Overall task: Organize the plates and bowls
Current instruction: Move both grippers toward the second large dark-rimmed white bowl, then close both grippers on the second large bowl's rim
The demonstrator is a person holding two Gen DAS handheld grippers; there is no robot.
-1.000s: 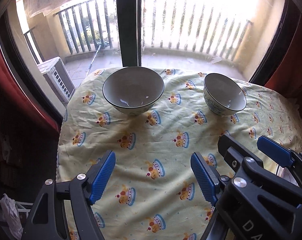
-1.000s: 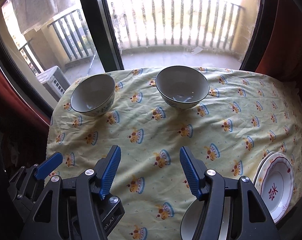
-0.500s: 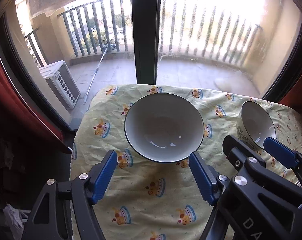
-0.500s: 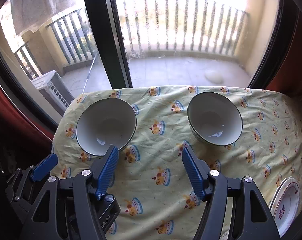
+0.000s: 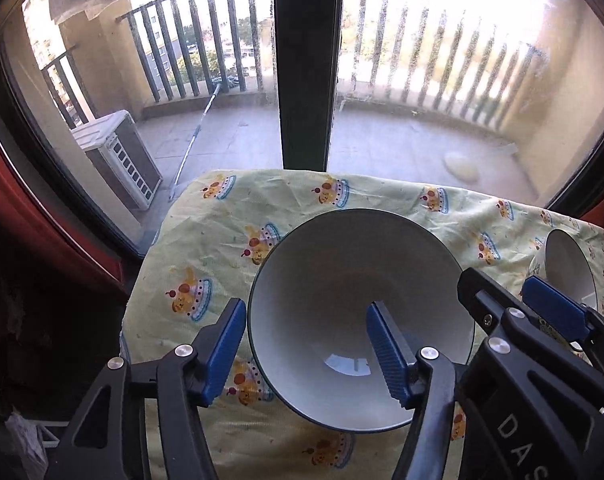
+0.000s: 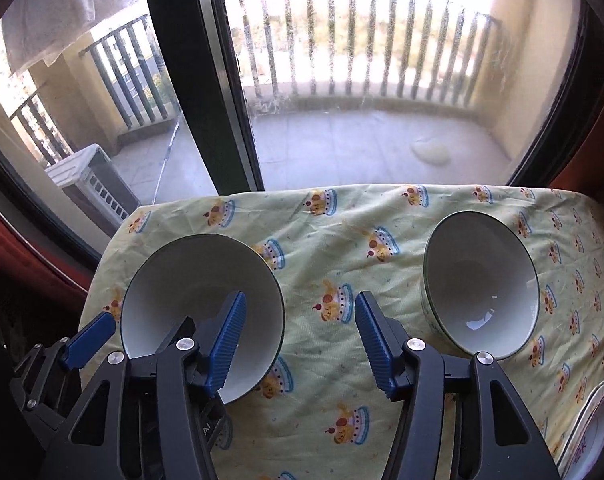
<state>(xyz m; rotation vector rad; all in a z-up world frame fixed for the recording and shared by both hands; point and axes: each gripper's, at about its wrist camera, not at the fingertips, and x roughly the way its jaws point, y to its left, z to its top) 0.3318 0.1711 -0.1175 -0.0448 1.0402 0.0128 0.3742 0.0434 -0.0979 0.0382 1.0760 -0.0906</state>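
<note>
As both tongs advanced, left tongs point(image 5: 305, 344) now straddling left bowl's point(image 5: 357, 304) rim

White letters "DAS" show on the right gripper point(image 5: 501, 300) body.

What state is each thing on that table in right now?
Left bowl: upright, empty, its near rim between the open left tongs.
Right bowl: upright, empty, untouched.
Right tongs: open, holding nothing.
Plate: flat at the table's right edge, partly out of view.
Tablecloth: spread, wrinkled.
</note>
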